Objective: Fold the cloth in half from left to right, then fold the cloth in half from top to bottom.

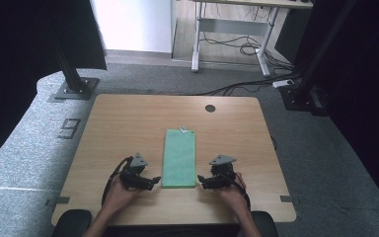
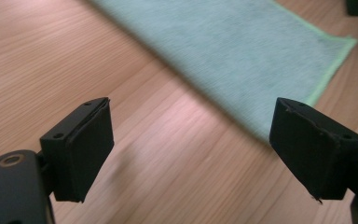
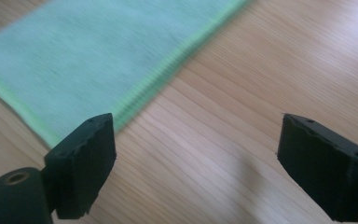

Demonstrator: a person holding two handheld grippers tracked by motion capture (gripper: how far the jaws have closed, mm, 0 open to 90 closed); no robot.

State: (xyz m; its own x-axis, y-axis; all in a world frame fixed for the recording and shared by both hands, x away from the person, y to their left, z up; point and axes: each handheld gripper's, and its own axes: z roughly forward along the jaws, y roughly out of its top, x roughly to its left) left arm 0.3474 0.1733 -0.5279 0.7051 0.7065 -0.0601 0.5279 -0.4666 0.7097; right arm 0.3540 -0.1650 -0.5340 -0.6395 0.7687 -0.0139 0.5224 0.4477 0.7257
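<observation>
A folded green cloth [image 1: 179, 158] is laid flat on the wooden table [image 1: 128, 123], its long side running away from the person, roughly midway across the tabletop. No container is seen on the table; nothing is placed on the cloth apart from a small pale tag [image 1: 183, 130] at its far end, whose printing cannot be read.

The left gripper [image 1: 154, 181] is held just beside the near left corner of the cloth, the right gripper [image 1: 201, 181] just beside the near right corner. In the left gripper view the jaws are spread wide, only bare wood is seen between them, and the cloth [image 2: 242, 51] lies beyond. In the right gripper view the jaws are likewise spread with nothing between them, and the stitched edge of the cloth [image 3: 74, 60] is seen ahead of one jaw. Both tools are released and grasp nothing.

The hands are partly covered by the gripper bodies, and the forearms are cut off at the bottom of the high view. The cloth is blurred in both gripper views. Whether the jaw tips touch the wood cannot be told.
</observation>
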